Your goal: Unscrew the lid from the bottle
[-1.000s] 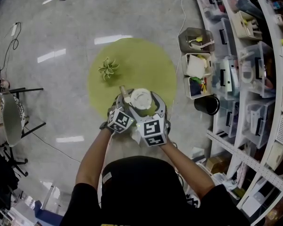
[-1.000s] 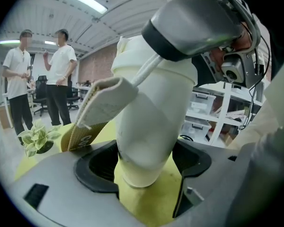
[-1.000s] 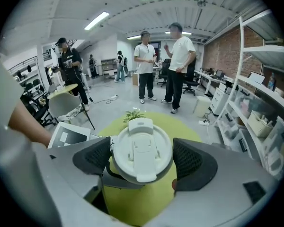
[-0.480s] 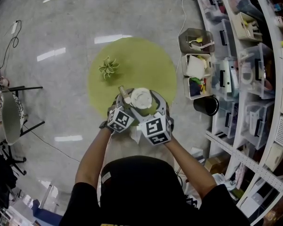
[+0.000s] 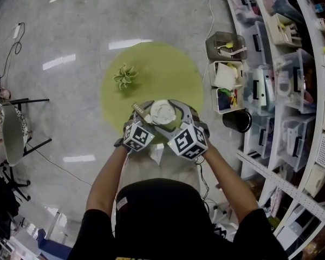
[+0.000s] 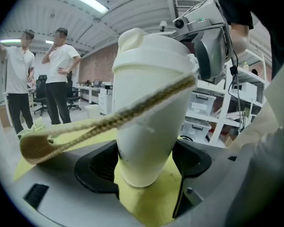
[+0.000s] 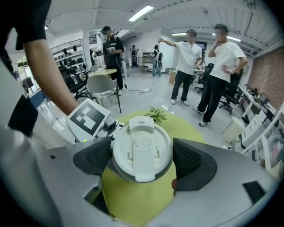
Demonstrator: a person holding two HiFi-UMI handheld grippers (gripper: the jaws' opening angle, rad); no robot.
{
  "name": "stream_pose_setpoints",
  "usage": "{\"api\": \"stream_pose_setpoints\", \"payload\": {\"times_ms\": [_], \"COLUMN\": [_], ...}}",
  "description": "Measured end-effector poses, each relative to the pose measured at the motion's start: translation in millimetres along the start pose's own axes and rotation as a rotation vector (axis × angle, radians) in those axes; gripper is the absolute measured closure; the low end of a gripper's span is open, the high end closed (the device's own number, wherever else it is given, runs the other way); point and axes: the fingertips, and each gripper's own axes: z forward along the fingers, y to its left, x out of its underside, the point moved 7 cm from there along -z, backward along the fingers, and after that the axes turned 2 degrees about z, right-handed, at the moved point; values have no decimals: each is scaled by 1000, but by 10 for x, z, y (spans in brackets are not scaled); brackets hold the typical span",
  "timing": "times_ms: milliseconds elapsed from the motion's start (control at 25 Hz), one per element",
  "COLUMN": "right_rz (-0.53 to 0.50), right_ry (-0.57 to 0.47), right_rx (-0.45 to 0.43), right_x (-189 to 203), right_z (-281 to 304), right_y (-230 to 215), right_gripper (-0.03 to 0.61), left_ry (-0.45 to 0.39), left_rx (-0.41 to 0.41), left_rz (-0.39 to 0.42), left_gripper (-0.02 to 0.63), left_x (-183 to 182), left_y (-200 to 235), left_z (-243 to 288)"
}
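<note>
Two grips: left claw (image 6: 144, 167) on bottle (image 6: 151, 103) body, right claw (image 7: 142, 161) on lid (image 7: 142, 145).

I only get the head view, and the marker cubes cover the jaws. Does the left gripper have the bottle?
Observer: Yes. The left gripper clamps the bottle low on its body.
Operator: And the right one?
Observer: The right gripper is closed on the lid from both sides.
Operator: Is the lid off yet?
Observer: No. The left gripper view shows it seated on the bottle, with a braided strap slanting across the front.
</note>
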Motion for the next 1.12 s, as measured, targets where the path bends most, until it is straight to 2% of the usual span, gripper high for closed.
{"api": "stream_pose_setpoints", "payload": {"times_ms": [240,520,1120], "right_rz": [-135,-228,-483], "right_ry": [14,2,79], "right_rx": [-112,-201,-340], "right_x": [-4,-6,-50], "right_z": [5,2,24], "right_y": [-45,-81,-89], "right_gripper": [172,172,173], "left_ry": [0,1,2], "left_rx": [0,-1,2], "left_rz": [-1,-4,-5], "left_gripper": [242,242,242], "left_x": [4,0,-1], "left_y": [1,4,4], "left_z": [9,5,5]}}
